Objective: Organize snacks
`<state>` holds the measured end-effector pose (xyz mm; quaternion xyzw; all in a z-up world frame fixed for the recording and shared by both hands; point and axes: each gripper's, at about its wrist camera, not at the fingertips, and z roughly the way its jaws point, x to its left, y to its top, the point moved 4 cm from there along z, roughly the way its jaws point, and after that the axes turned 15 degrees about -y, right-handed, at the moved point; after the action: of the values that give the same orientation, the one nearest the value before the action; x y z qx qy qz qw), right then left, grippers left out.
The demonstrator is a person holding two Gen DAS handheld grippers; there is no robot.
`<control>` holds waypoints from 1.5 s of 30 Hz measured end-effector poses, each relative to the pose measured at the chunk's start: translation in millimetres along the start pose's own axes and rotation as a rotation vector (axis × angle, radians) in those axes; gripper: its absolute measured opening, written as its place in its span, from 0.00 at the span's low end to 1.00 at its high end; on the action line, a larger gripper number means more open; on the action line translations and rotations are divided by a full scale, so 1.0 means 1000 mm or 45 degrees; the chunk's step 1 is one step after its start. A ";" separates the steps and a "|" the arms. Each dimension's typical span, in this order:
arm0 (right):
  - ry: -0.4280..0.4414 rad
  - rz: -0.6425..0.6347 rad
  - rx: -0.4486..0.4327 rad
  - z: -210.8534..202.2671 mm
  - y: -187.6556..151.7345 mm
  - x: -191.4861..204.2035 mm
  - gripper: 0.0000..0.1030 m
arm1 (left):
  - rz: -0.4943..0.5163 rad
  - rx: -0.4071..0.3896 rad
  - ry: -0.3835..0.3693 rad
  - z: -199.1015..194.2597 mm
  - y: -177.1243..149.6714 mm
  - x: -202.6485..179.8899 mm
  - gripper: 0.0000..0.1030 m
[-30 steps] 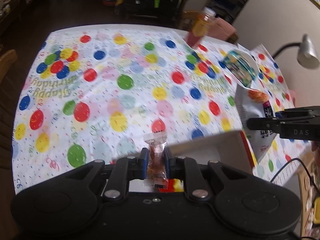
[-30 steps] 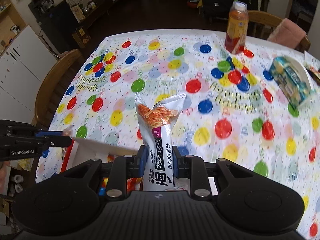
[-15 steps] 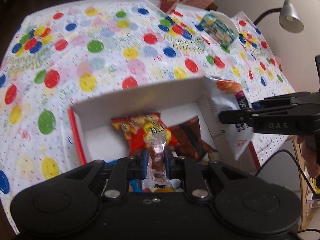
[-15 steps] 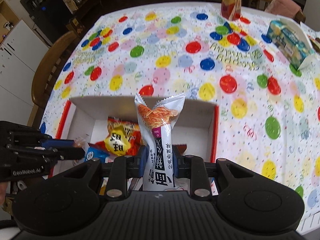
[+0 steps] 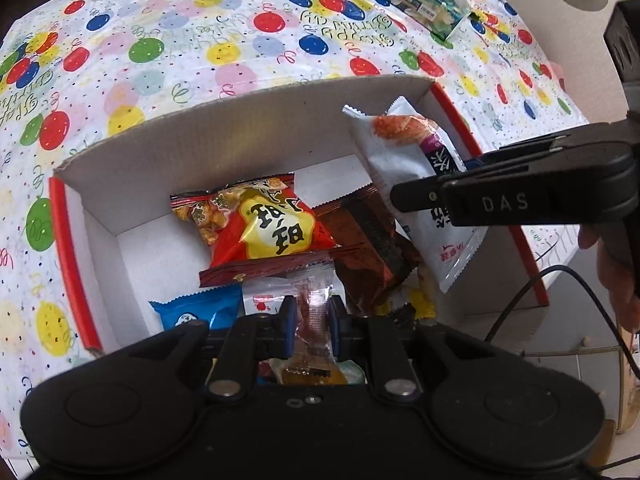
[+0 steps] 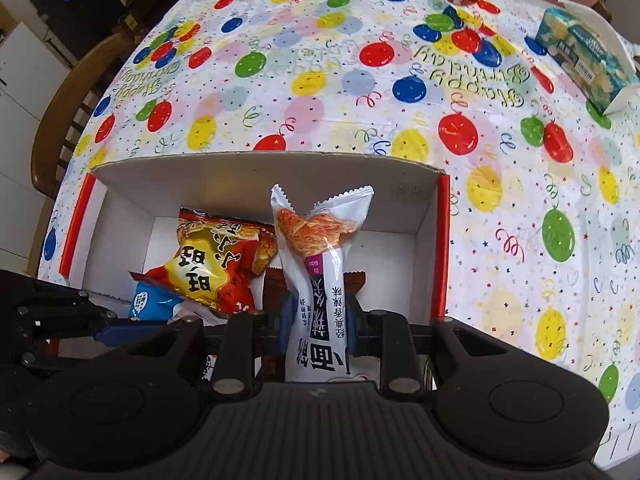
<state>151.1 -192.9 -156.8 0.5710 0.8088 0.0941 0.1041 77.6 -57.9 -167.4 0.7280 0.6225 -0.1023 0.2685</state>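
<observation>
Both my grippers have swung in over the box [image 5: 248, 120], which now fills the middle of both frames. Left gripper [image 5: 311, 322] is pinched tight on a small candy [image 5: 314, 320]; right gripper [image 6: 318, 318] is clamped on the white snack pack [image 6: 316, 280]. I'd say dropping them in comes next.

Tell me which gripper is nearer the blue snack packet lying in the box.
Left. The left gripper, shut on a clear-wrapped candy, hovers right beside the blue snack packet. The right gripper, holding the white noodle-snack bag, sits farther toward the box's right side.
</observation>
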 end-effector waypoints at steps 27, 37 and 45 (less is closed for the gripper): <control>0.027 0.205 -0.103 -0.033 -0.024 -0.004 0.54 | 0.048 -0.001 -0.045 0.012 -0.008 0.007 0.26; 0.019 0.233 -0.187 -0.067 -0.043 -0.002 0.63 | 0.106 -0.108 -0.043 -0.011 -0.014 -0.003 0.63; 0.026 0.223 -0.297 -0.092 -0.053 -0.007 0.63 | 0.158 -0.255 0.009 -0.041 -0.013 -0.013 0.84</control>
<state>80.2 -220.2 -82.4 0.6224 0.7406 0.2020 0.1529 54.8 -46.8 -130.8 0.7350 0.5842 -0.0202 0.3436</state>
